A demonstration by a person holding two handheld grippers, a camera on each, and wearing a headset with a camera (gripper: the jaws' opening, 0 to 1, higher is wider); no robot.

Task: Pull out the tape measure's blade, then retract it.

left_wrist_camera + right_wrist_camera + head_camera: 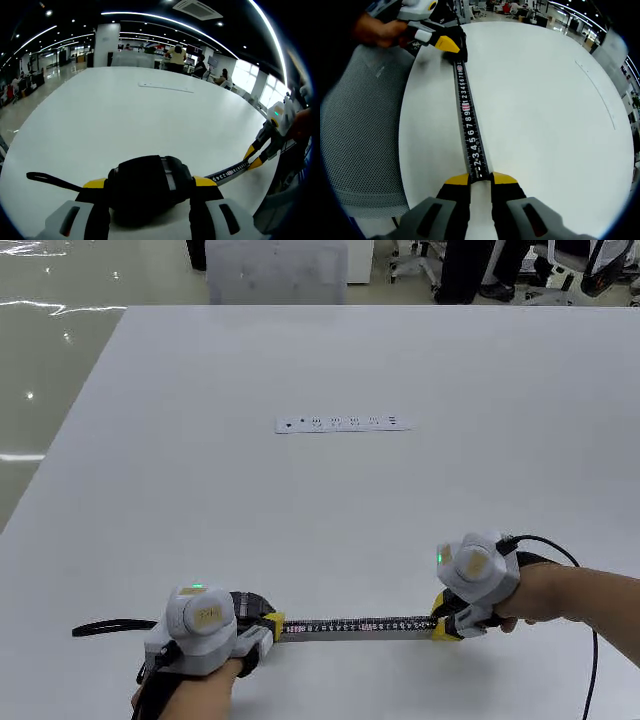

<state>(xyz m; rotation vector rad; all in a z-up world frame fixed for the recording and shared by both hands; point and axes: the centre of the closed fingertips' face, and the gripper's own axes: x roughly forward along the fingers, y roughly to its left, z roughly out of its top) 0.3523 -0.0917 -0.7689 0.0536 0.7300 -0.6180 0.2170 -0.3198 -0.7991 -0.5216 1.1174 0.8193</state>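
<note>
strap: black wrist strap (110, 627) lies flat on the table (300, 510), trailing off the left side of the tape measure case (250, 606)
left gripper: the left gripper (150, 186) comes at the case from the near side, jaws closed on the case, one yellow tip on each flank; the left gripper view shows the black body wedged between them
case: sits on the table close to the near edge, upright or on its side I can't tell
blade: the blade (360, 624) runs straight right from the case mouth, low along the table, numbers facing up
right gripper: the right gripper (480, 177) sits at the far end of the blade from the case, jaws pinched on the blade at the lowest numerals; the end hook is hidden between the tips
socket strip: white socket strip (342, 424) well beyond the case, mid-table, nowhere near the work
progress: pull-out looks done or nearly so, a good length of blade is out and taut between the two grippers
left to do: the retract, all of it; blade has to feed back into the case
risk: if the right jaws let go outright, I'd expect the blade to whip back toward the case; walking it in looks safer
</note>
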